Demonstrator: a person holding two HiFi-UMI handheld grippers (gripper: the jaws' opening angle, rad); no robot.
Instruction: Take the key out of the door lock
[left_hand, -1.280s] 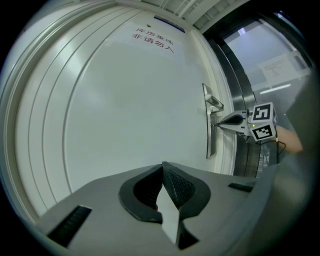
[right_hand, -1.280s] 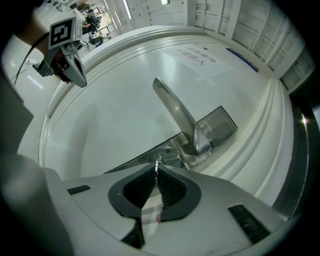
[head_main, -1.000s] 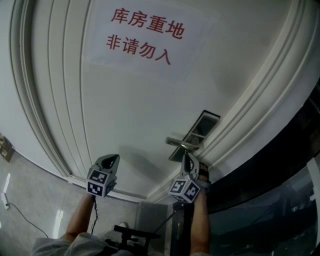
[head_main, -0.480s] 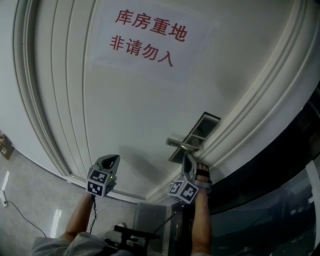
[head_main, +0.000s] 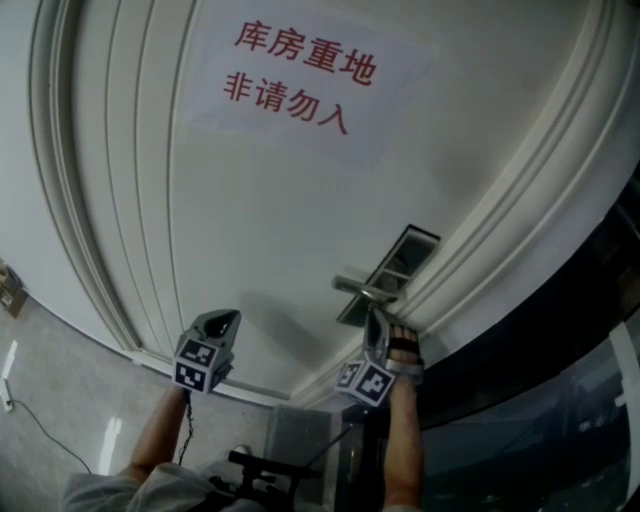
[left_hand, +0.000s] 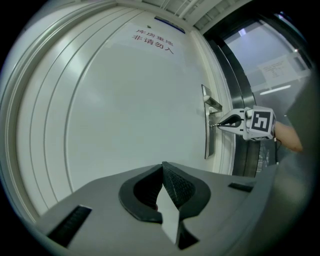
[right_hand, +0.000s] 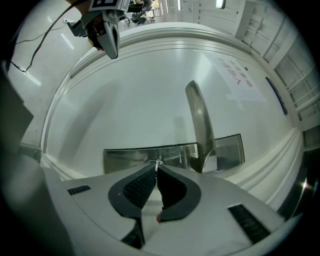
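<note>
I read the right gripper (right_hand: 157, 169) as closed on the key (right_hand: 158, 161): its two ribbed pads meet at the tips and pinch this thin metal sliver. The key sits in the lock, in the long metal lock plate (right_hand: 130, 156) near the edge of the door (left_hand: 125, 100), just beside the base of the door handle (right_hand: 200, 120). The handle projects from the same plate. The right gripper points level, straight at the plate, with its tips close to the metal. The left gripper (left_hand: 162, 167) is closed with nothing between its pads. It is held well apart from the lock, facing the bare white panel of the door. In the head view it hangs to the left of the right gripper. A paper sign (head_main: 295, 75) with red characters is fixed higher on the door. A bare forearm (head_main: 402, 440) runs back from the right gripper.
</note>
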